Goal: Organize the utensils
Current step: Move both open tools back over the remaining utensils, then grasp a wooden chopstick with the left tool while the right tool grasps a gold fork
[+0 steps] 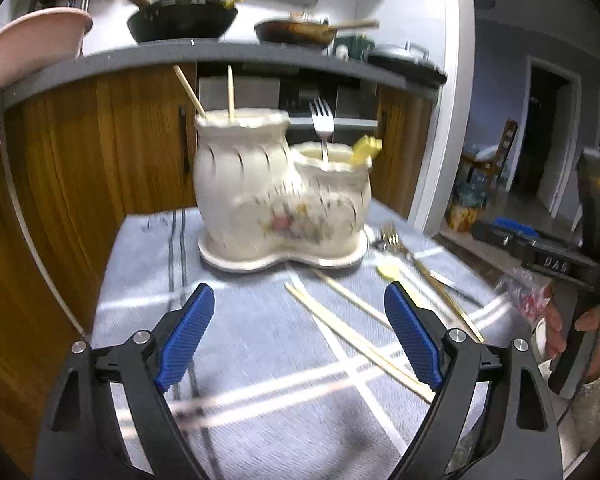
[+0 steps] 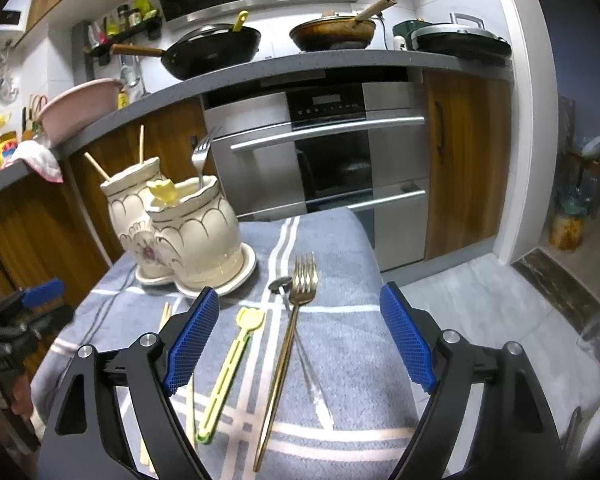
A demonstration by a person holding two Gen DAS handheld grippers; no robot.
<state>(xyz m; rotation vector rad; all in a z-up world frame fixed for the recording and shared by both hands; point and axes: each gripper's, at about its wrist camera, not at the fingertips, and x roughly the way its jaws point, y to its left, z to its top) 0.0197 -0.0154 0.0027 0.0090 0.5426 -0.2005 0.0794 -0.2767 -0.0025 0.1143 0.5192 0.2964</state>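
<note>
Left gripper (image 1: 300,332) spread wide, holding nothing; right gripper (image 2: 300,332) likewise wide and empty. Only from the left wrist: two pale wooden chopsticks (image 1: 360,344) lying loose on the cloth just ahead of the right-hand blue pad, running under it. Only from the right wrist: gold fork (image 2: 288,344), slim and shiny, flat between the pads, tines pointing away; yellow-green plastic utensil (image 2: 230,372) with a shaped head just left of it; thin steel spoon (image 2: 300,332) crossing under the fork. Ahead of both claws, cream ceramic holder (image 1: 260,192), two bulbous ribbed pots on a shared saucer, glossy, floral print, with chopsticks, a steel fork and a yellow piece standing inside. Underneath, grey towelling cloth (image 2: 340,240) with white stripes.
</note>
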